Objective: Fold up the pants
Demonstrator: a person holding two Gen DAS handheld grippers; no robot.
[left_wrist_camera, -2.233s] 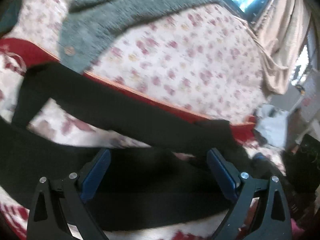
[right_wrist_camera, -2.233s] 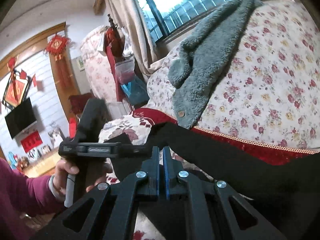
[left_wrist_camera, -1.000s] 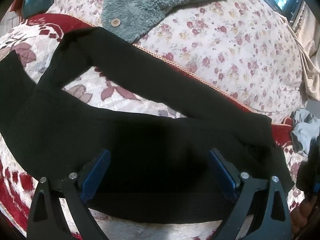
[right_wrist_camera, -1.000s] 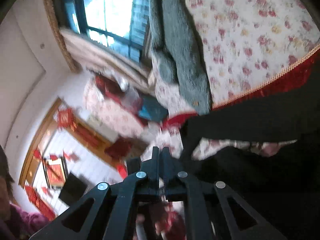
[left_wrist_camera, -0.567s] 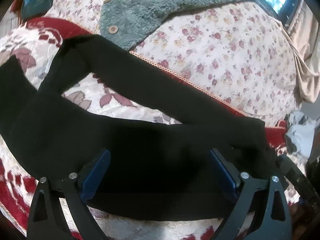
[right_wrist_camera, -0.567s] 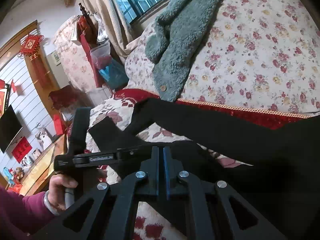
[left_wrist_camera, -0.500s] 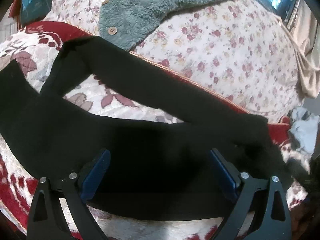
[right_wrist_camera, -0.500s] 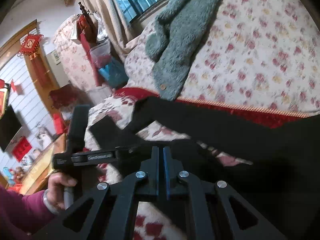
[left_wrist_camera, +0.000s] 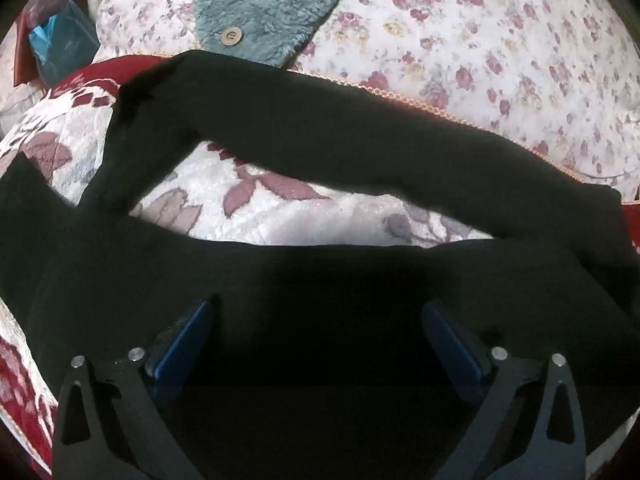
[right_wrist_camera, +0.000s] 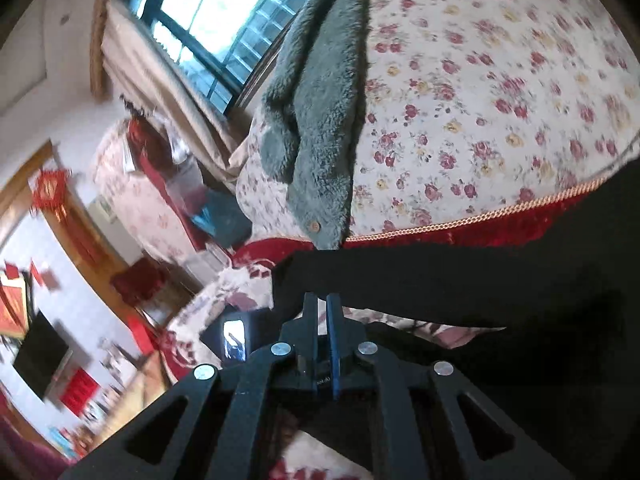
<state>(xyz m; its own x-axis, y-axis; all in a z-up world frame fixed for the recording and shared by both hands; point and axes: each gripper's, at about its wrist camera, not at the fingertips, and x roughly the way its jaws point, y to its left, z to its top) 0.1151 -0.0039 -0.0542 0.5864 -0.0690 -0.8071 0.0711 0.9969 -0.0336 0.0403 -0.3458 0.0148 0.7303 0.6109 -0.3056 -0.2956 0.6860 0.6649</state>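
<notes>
Item: black pants (left_wrist_camera: 320, 272), spread on the near part of the bed, on the white-and-red leaf-print blanket (left_wrist_camera: 304, 216), just short of the rose-print quilt (left_wrist_camera: 500, 40) with its grey fleece garment (left_wrist_camera: 260, 4) at the far side. Condition: I judge the fold barely begun. In my left wrist view the two legs lie splayed in a V, joined toward the right and parted toward the left, with blanket showing between them; the near leg runs left to right under my claw, the far leg slants from far left to near right along the quilt's gold trim. Long axis: roughly left-right across the bed; I take the joined, waist end to be on the right and the cuffs on the left. Left gripper (left_wrist_camera: 318, 332): jaws have just spread to their widest, hanging over the near leg, nothing pinched. Right gripper (right_wrist_camera: 322, 332): pads pressed together; whether cloth is caught between them I cannot tell. Outstanding: lay leg on leg, then fold lengthwise.
</notes>
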